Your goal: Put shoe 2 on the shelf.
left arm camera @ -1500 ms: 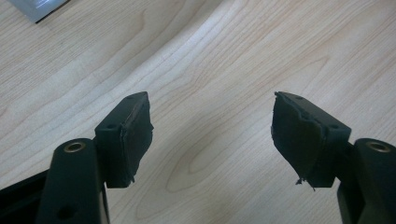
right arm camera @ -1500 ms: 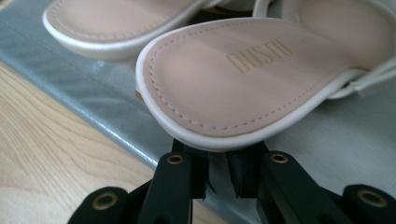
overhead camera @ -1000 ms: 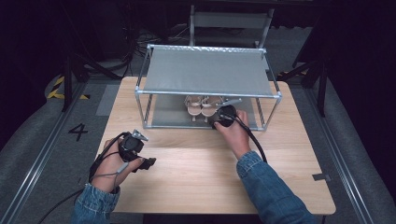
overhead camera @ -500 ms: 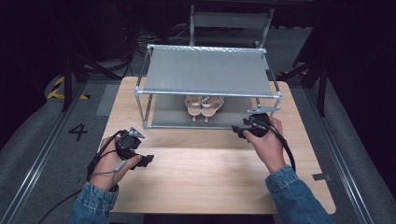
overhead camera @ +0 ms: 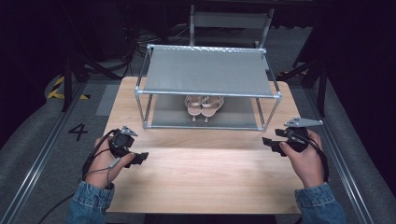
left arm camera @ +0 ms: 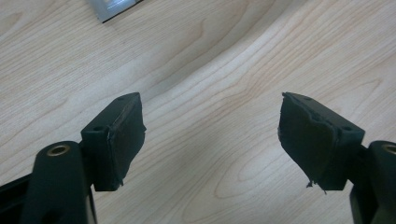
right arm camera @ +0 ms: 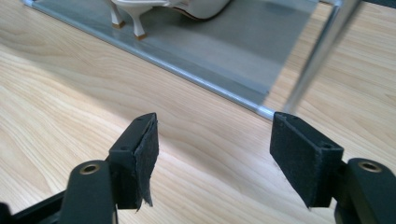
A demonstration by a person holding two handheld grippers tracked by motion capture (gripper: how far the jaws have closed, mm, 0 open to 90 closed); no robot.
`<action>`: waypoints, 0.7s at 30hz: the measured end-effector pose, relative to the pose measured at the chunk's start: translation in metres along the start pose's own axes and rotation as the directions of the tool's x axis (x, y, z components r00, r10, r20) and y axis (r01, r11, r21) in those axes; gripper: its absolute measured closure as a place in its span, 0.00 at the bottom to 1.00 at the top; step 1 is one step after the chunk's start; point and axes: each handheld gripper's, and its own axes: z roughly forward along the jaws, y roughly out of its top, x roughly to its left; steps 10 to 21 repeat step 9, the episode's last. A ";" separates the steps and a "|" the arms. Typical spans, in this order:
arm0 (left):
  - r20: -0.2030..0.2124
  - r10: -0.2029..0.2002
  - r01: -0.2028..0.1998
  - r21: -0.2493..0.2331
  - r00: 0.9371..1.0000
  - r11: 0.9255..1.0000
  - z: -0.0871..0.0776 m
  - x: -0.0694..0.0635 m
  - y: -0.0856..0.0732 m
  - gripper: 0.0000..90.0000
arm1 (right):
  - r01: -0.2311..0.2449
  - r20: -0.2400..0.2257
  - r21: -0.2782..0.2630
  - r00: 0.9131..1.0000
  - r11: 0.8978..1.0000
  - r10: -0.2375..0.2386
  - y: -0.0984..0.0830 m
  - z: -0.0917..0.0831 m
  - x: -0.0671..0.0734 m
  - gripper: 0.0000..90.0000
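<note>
A pair of pale heeled sandals (overhead camera: 203,106) stands on the lower shelf of a grey two-tier metal rack (overhead camera: 208,70); their heels (right arm camera: 126,21) appear at the top of the right gripper view. My right gripper (overhead camera: 270,144) hangs over the table's right side, clear of the rack, open and empty. Its jaws have just been opening, with bare wood between the pads (right arm camera: 147,158). My left gripper (overhead camera: 140,157) rests low over the table's left front, open with nothing between its pads (left arm camera: 122,135); its jaws have just been opening a little further too.
The rack stands at the back middle of the wooden table (overhead camera: 205,182). Its front right post (right arm camera: 320,56) rises just beyond my right gripper. A rack foot corner (left arm camera: 114,7) lies beyond the left one. Dark floor and a grey chair (overhead camera: 231,21) lie behind the table.
My right hand has pulled back from the rack's lower shelf, where the sandals are, and swung to the table's right side. The sandals stay on the shelf. The left hand has hardly moved.
</note>
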 end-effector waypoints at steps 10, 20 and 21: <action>-0.040 -0.044 0.044 0.001 0.998 0.999 0.002 0.013 -0.008 0.22 | -0.040 0.062 0.092 0.997 0.995 0.034 -0.028 -0.001 -0.034 0.33; -0.040 -0.044 0.044 0.001 0.998 0.999 0.002 0.013 -0.008 0.22 | -0.040 0.062 0.092 0.997 0.995 0.034 -0.028 -0.001 -0.034 0.33; -0.040 -0.044 0.044 0.001 0.998 0.999 0.002 0.013 -0.008 0.22 | -0.040 0.062 0.092 0.997 0.995 0.034 -0.028 -0.001 -0.034 0.33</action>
